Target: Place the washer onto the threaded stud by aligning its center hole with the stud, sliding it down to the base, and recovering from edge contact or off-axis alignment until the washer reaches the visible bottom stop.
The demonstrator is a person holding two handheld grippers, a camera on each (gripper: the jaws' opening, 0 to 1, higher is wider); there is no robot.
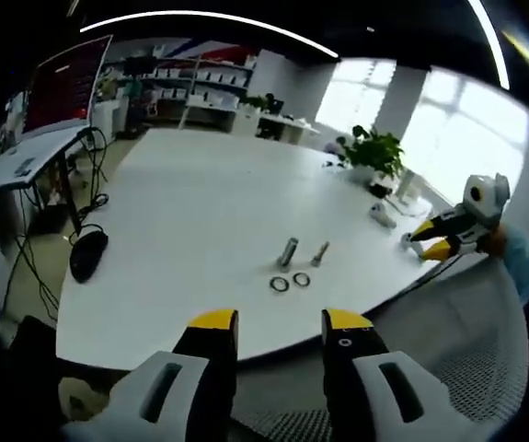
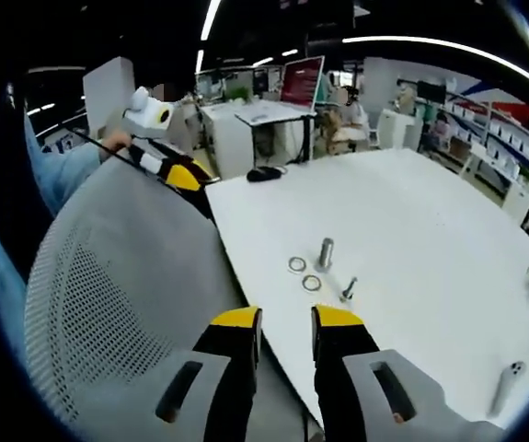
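White counter (image 1: 200, 203) carries two washers (image 1: 290, 282) at six o'clock of the upright stud (image 1: 288, 250), a bolt (image 1: 320, 253) at its three. Left gripper (image 1: 280, 331) and right gripper (image 2: 285, 324) hover back, jaws parted, empty, likely before approach.

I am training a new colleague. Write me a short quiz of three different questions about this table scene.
1. True or false: a washer already sits on the threaded stud.
2. How many washers lie on the white table? A) one B) two C) four
3. Fill in: the left claw is ____, holding nothing.

Key: 1 false, both washers lie flat on the table beside the stud; 2 B, the second washer is next to the first; 3 open.
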